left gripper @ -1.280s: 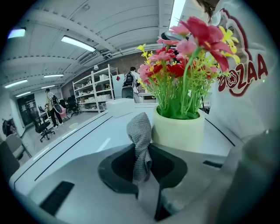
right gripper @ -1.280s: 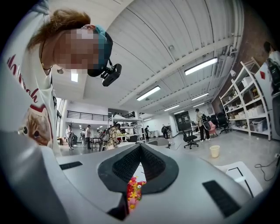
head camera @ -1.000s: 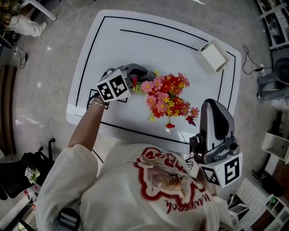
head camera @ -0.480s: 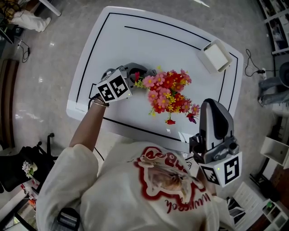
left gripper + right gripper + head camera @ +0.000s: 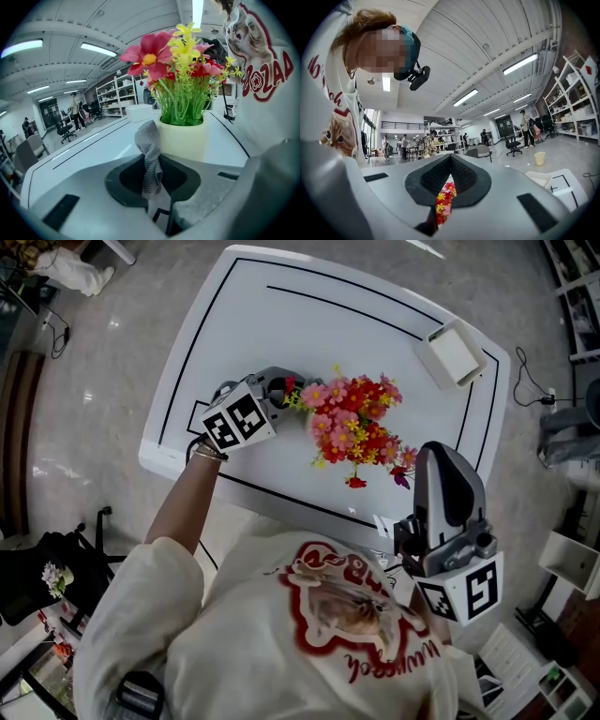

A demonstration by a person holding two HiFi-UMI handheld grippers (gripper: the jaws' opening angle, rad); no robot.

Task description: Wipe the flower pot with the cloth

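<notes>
The left claw (image 5: pixel 152 174) is clenched on a grey cloth (image 5: pixel 149 150), whose free end stands right beside the cream flower pot (image 5: pixel 183 138). The pot sits near the middle of the white table (image 5: pixel 281 315), with this claw at its 9 o'clock. The right claw (image 5: pixel 447 185) is closed on nothing, held by the person's chest at the pot's 5 o'clock, so nothing braces the pot. A firm sideways wipe would likely slide or tip the top-heavy pot. The narrowly pinched cloth might also pull free.
</notes>
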